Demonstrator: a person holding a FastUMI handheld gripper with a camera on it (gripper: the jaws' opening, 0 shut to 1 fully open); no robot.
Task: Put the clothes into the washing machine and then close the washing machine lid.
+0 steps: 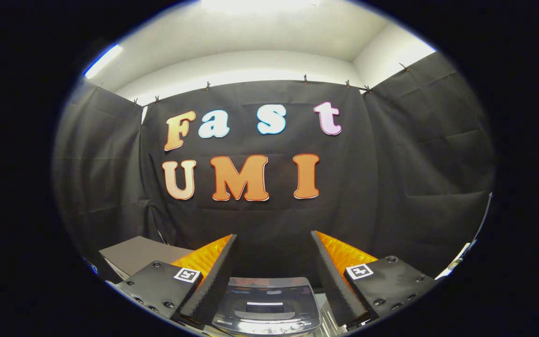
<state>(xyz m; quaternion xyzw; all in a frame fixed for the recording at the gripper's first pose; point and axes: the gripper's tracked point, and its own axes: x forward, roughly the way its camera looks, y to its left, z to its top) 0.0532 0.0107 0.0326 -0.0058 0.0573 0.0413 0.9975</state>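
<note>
My gripper [273, 241] is held high and level, its two fingers spread wide with nothing between them. Below and between the fingers lies the top of the washing machine [266, 306], a dark glossy lid with a small window, lying flat and shut. A control strip runs along the machine's near edge. No clothes can be seen from this height.
A grey box-like surface [141, 255] stands to the left behind the left finger. A pale edge [459, 260] runs down at the far right. Black cloth walls close the booth in on three sides, with a white ceiling above.
</note>
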